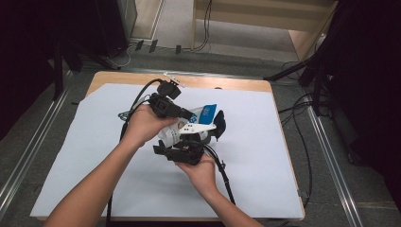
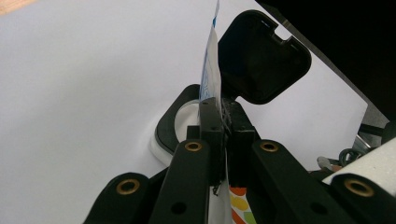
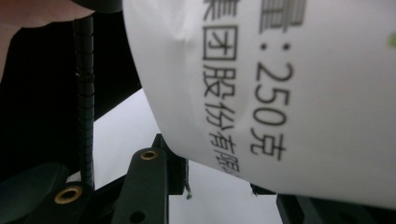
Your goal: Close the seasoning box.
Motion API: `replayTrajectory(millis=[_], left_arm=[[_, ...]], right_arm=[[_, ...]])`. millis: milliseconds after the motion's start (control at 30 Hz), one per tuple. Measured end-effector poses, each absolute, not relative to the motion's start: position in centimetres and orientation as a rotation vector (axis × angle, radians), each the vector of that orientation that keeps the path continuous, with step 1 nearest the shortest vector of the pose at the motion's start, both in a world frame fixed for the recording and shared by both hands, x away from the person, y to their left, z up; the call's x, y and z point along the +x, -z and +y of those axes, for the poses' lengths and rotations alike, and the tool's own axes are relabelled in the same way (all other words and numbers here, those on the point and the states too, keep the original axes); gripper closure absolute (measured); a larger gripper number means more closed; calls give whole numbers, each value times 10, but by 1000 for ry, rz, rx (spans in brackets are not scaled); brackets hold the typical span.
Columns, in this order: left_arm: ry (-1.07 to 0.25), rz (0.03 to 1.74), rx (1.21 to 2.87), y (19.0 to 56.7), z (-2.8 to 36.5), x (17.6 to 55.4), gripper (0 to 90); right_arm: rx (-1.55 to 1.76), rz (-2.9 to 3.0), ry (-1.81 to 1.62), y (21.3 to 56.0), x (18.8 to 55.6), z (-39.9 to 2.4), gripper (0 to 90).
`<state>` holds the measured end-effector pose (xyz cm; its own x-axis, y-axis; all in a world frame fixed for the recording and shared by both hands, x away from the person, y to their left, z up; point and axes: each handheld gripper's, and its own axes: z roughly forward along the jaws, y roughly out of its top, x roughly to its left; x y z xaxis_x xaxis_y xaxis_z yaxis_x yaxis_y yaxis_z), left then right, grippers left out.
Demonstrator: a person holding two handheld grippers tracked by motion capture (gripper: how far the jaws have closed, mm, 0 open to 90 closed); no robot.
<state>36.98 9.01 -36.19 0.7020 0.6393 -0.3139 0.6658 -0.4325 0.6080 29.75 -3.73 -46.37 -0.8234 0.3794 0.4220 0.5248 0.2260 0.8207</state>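
We see a wooden counter (image 1: 222, 85) covered by a white sheet (image 1: 94, 156), standing on grey floor (image 1: 28, 137) with cables (image 1: 302, 142) and dark stands around it. Above the sheet's middle, our left claw (image 2: 223, 122) is clenched on the edge of a white printed bag (image 1: 203, 116); our right claw (image 3: 219, 186) grasps the bag's body.

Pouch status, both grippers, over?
Left gripper shut on the pouch's top edge. Right gripper around its white body, grip unclear. Black flip lid open beside it. Nothing in the way on the white sheet.
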Motion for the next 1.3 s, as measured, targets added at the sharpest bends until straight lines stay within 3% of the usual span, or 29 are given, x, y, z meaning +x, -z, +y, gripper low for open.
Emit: replayTrajectory(millis=[1300], left_arm=[[33,969,2200,357,82,373,881]], right_arm=[[-875,-2346,1665,463,299,-40,654]])
